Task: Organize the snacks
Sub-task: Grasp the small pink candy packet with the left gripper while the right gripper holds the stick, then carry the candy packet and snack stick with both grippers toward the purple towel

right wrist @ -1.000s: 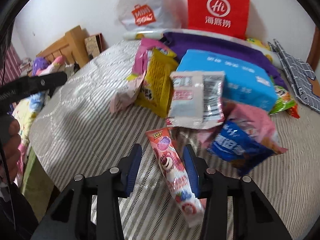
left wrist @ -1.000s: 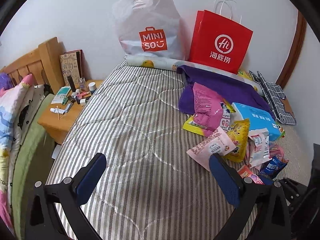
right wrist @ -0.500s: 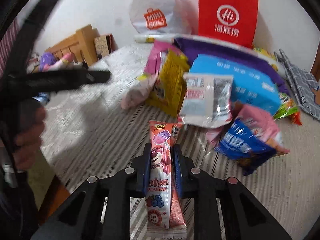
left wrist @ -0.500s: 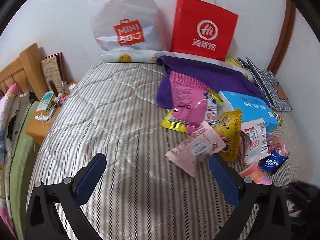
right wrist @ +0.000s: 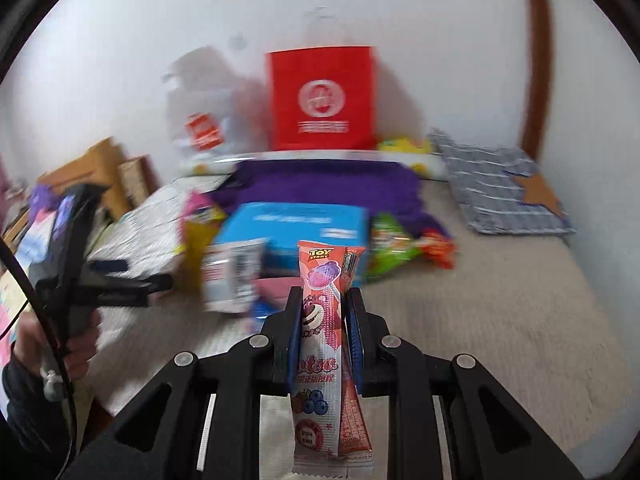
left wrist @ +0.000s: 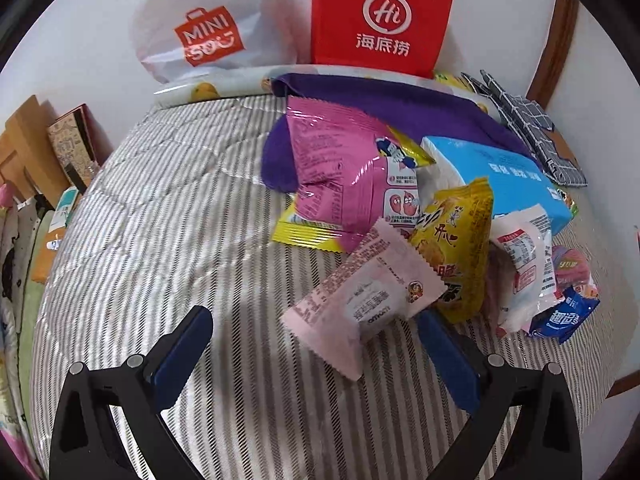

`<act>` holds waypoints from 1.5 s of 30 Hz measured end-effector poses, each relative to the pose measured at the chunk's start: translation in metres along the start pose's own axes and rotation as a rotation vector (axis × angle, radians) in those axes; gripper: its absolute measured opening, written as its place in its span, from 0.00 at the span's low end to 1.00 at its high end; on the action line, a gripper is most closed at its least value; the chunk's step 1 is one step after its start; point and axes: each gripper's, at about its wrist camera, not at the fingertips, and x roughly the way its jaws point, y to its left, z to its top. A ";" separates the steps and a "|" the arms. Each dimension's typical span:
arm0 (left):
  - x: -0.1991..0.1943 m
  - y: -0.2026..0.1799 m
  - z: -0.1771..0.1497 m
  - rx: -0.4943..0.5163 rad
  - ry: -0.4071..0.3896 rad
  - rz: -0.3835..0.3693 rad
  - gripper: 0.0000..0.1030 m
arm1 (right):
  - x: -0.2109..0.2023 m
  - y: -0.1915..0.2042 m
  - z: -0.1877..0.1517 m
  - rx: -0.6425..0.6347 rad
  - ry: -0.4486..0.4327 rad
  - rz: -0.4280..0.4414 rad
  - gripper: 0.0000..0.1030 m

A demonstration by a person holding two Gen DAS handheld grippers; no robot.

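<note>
Right wrist: R gripper [right wrist: 323,312] now lifted, clamping pink snack stick [right wrist: 320,320], L gripper [left wrist: 312,344] nearer pile

- The long pink Toy Story snack stick [right wrist: 320,320] stands upright, pinched between my right fingers.
- Beside the blue box [left wrist: 504,176], a pale pink wrapper [left wrist: 368,300] lies tilted against the yellow packet [left wrist: 456,248].
- A magenta bag [left wrist: 340,176] rests left of that box.
</note>
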 end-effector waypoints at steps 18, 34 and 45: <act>0.005 -0.008 0.006 0.092 0.008 -0.119 0.41 | 0.072 -0.058 -0.024 0.142 0.141 -0.075 0.20; -0.018 0.008 0.005 0.006 -0.014 -0.206 0.24 | 0.079 -0.047 -0.023 0.137 0.171 -0.050 0.21; -0.052 -0.004 -0.001 0.002 -0.047 -0.257 0.24 | 0.044 -0.040 -0.016 0.141 0.111 -0.038 0.21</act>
